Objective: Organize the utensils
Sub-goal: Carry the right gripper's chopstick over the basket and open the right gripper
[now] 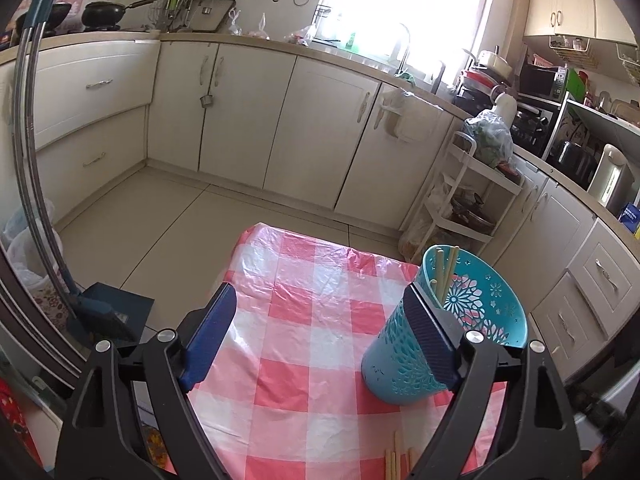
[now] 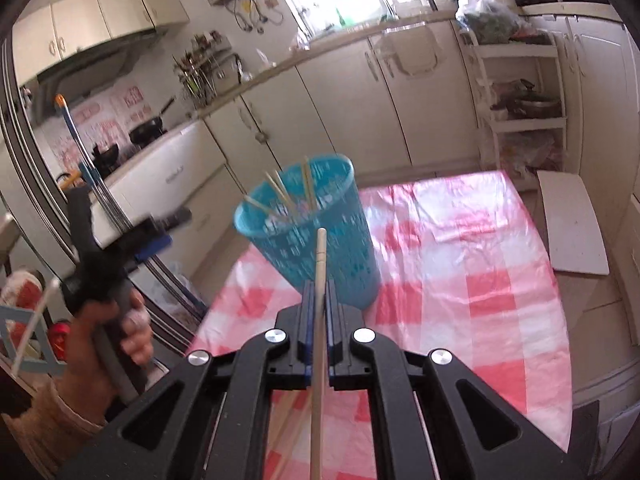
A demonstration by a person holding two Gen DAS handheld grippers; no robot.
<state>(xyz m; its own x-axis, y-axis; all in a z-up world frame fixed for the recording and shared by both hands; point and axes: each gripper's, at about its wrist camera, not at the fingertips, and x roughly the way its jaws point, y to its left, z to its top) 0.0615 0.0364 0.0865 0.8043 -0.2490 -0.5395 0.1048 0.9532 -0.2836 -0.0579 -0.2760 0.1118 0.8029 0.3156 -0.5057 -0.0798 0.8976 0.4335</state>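
Observation:
A teal perforated utensil holder (image 1: 448,336) stands on the red-and-white checked tablecloth (image 1: 312,320) with several wooden chopsticks (image 1: 444,276) in it. My left gripper (image 1: 320,320) is open and empty; its right finger (image 1: 430,336) is in front of the holder. More chopsticks (image 1: 394,460) lie on the cloth near the bottom edge. In the right wrist view my right gripper (image 2: 319,292) is shut on a single wooden chopstick (image 2: 319,300) that points toward the holder (image 2: 316,232). The left gripper (image 2: 120,248), hand-held, shows at the left.
White kitchen cabinets (image 1: 240,120) and a worktop run around the room. A white shelf trolley (image 1: 468,200) stands beyond the table. A white board (image 2: 572,220) lies on the floor to the right. A metal pole (image 1: 24,160) and dustpan are at the left.

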